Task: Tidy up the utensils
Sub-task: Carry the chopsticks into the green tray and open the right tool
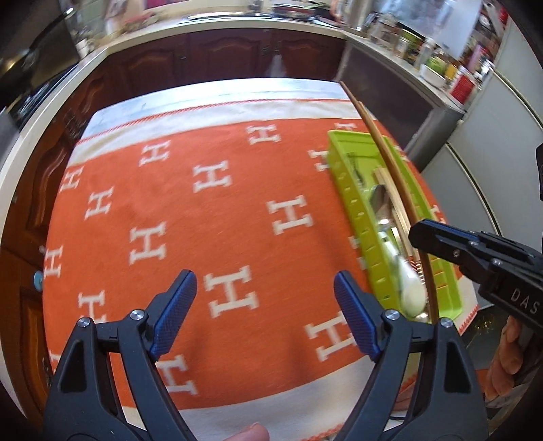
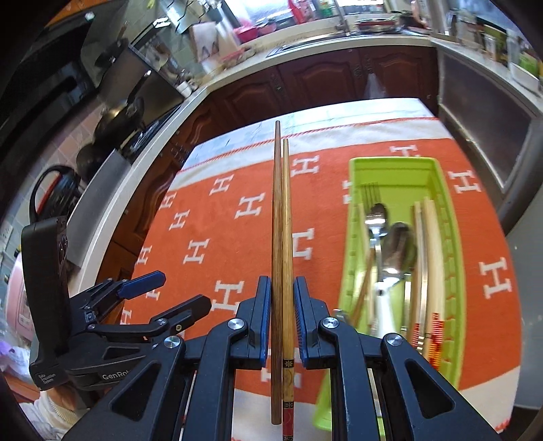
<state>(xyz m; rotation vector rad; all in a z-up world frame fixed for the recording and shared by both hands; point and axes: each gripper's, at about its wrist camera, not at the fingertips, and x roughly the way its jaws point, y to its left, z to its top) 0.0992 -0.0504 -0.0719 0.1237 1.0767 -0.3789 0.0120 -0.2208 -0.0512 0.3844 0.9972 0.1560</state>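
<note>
My right gripper point(image 2: 282, 298) is shut on a pair of wooden chopsticks point(image 2: 282, 217), held above the orange cloth and pointing away from me. The green utensil tray point(image 2: 444, 217) lies to their right with a fork, spoons point(image 2: 400, 247) and pale chopsticks inside. In the left wrist view the tray point(image 1: 356, 210) is at the right, the held chopsticks point(image 1: 390, 159) run above it, and the right gripper point(image 1: 419, 234) comes in from the right. My left gripper point(image 1: 264, 295) is open and empty above the cloth; it also shows in the right wrist view point(image 2: 176, 291).
An orange cloth with white H marks point(image 1: 210, 217) covers the table. Dark wooden cabinets point(image 2: 339, 84) and a counter with a sink point(image 2: 339, 30) run behind it. A stove with pans point(image 2: 118, 118) is at the left. Jars crowd the right counter point(image 1: 437, 64).
</note>
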